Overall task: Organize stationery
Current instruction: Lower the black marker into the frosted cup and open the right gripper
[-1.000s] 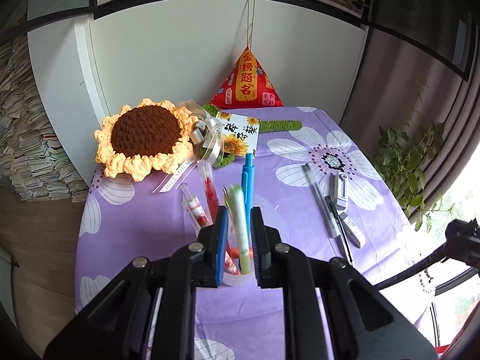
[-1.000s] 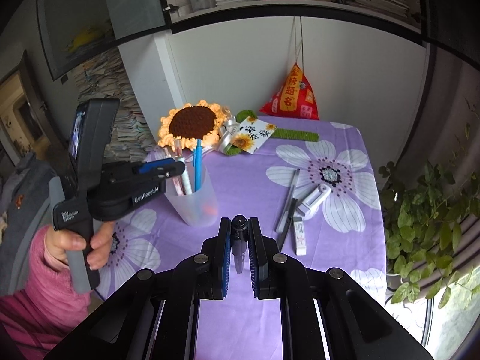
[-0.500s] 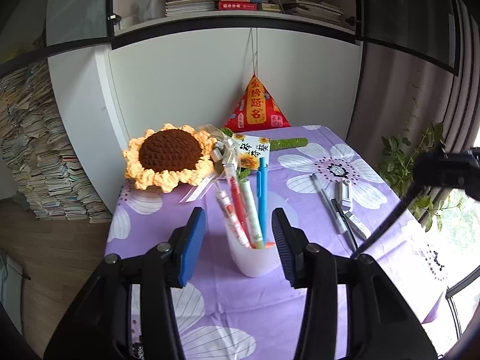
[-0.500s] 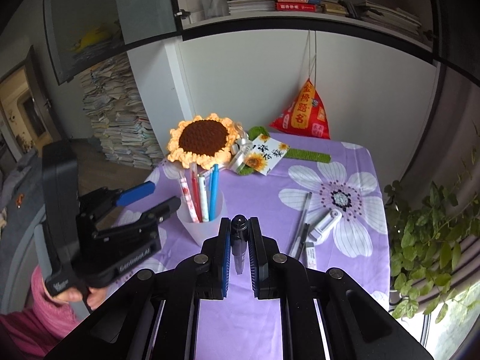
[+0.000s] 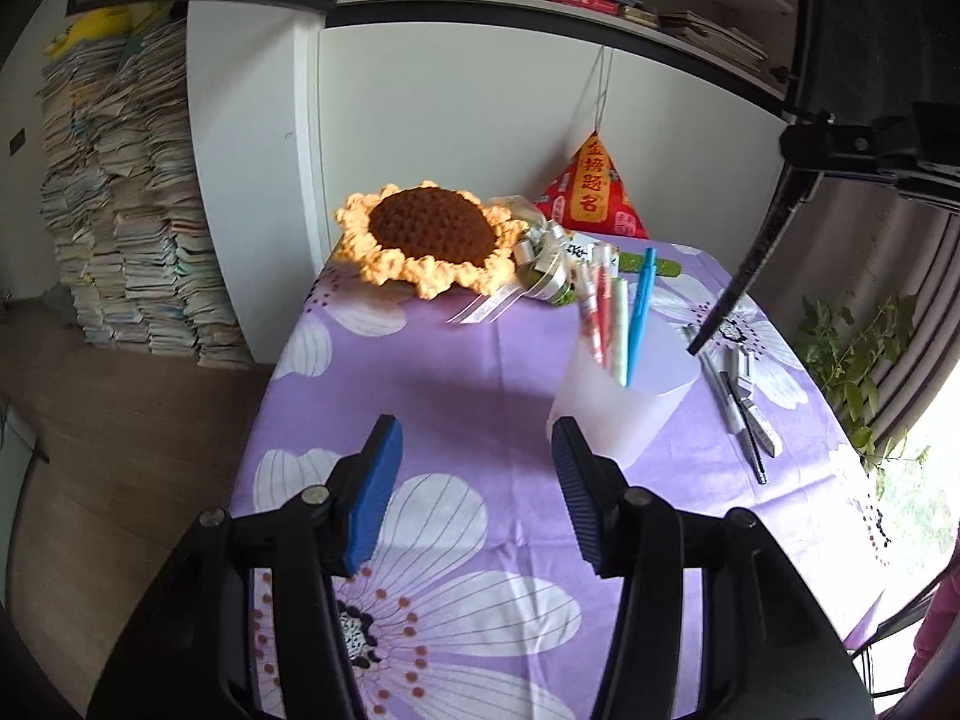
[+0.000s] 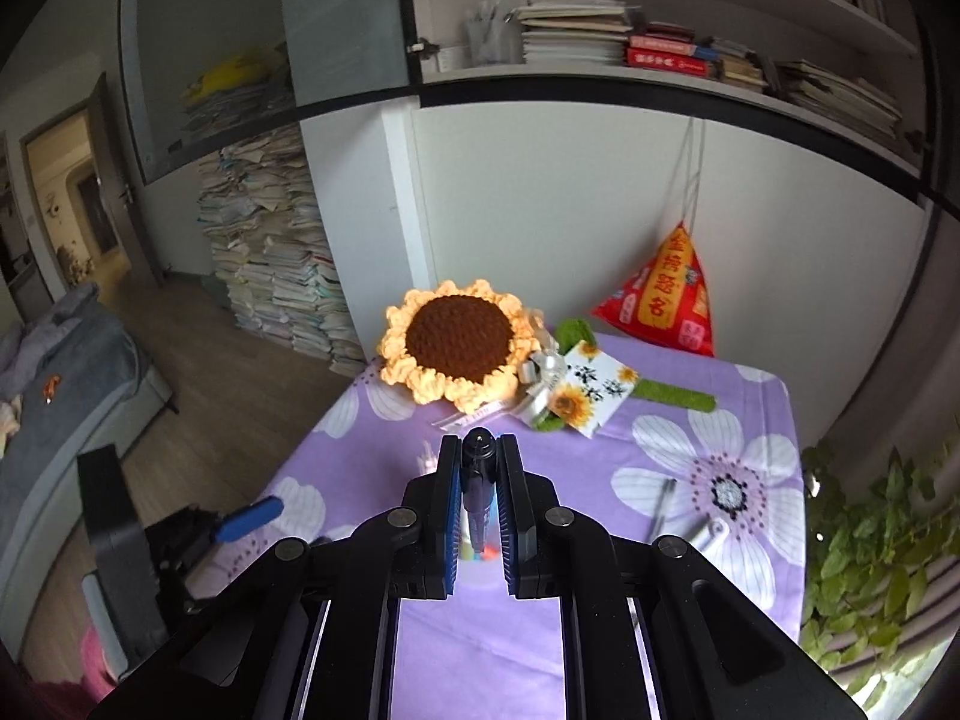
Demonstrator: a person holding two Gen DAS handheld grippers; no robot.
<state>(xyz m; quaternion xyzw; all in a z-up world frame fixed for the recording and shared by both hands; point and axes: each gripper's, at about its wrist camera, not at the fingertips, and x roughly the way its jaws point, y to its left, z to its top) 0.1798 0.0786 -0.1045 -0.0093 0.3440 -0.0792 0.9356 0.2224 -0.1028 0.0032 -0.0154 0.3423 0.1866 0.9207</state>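
Observation:
A translucent white cup (image 5: 624,402) stands on the purple flowered tablecloth (image 5: 456,396) and holds several pens, red, white and blue. My left gripper (image 5: 474,450) is open and empty, low over the cloth just left of the cup. My right gripper (image 6: 479,468) is shut on a dark pen (image 6: 477,480). In the left wrist view that pen (image 5: 750,258) hangs point down above the cup's right side. Loose pens and a small white item (image 5: 741,402) lie right of the cup.
A crocheted sunflower (image 5: 429,240) with ribbon and a card lies at the table's back. A red triangular pouch (image 5: 594,192) hangs at the wall corner. Stacks of papers (image 5: 126,210) stand on the floor left. A green plant (image 5: 852,348) is at the right.
My left gripper let go of the pale green pen in the cup, opened and drew back to the left. My right gripper rose and moved over the cup with the dark pen.

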